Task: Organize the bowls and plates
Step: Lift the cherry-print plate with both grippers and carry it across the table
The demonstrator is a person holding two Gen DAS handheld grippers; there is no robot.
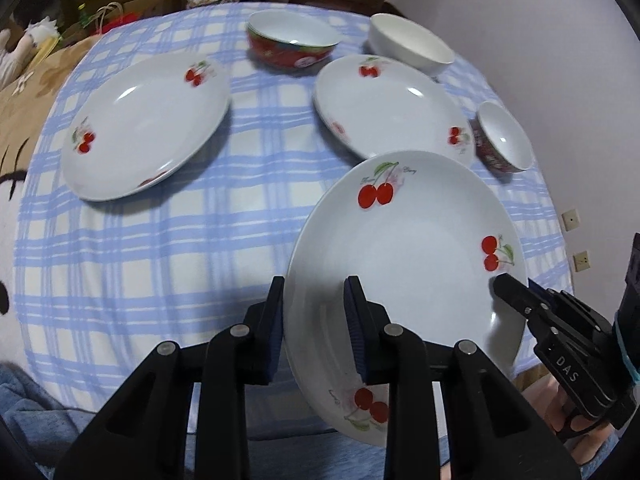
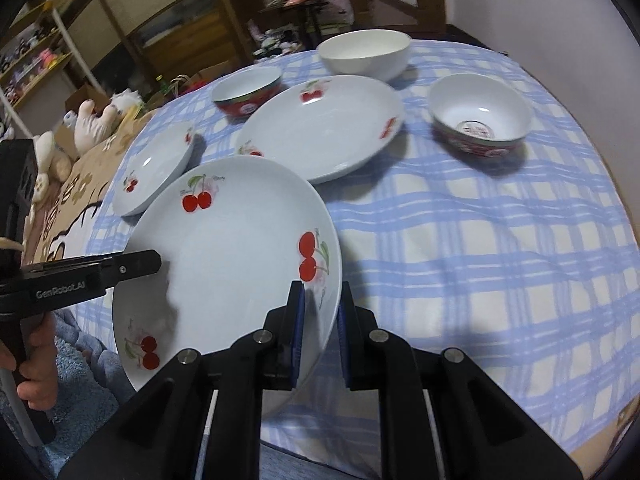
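Observation:
A white plate with red cherries (image 1: 404, 248) (image 2: 228, 256) hangs tilted above the near side of the table, held from both sides. My left gripper (image 1: 314, 284) (image 2: 154, 265) is shut on its left rim. My right gripper (image 2: 321, 288) (image 1: 505, 285) is shut on its right rim. Two more cherry plates lie on the cloth, one at the left (image 1: 148, 128) (image 2: 156, 168) and one in the middle (image 1: 392, 108) (image 2: 320, 128). Behind them stand a red bowl (image 1: 292, 40) (image 2: 248, 92), a white bowl (image 1: 412, 44) (image 2: 366, 54) and a small patterned bowl (image 1: 504, 136) (image 2: 480, 116).
The table wears a blue plaid cloth (image 1: 160, 248) (image 2: 480, 260). A bare wall (image 1: 520, 20) runs close along its right side. Wooden shelves (image 2: 160, 20) and stuffed toys (image 2: 96, 120) stand beyond the far left edge. A person's hand (image 2: 36, 352) grips the left tool's handle.

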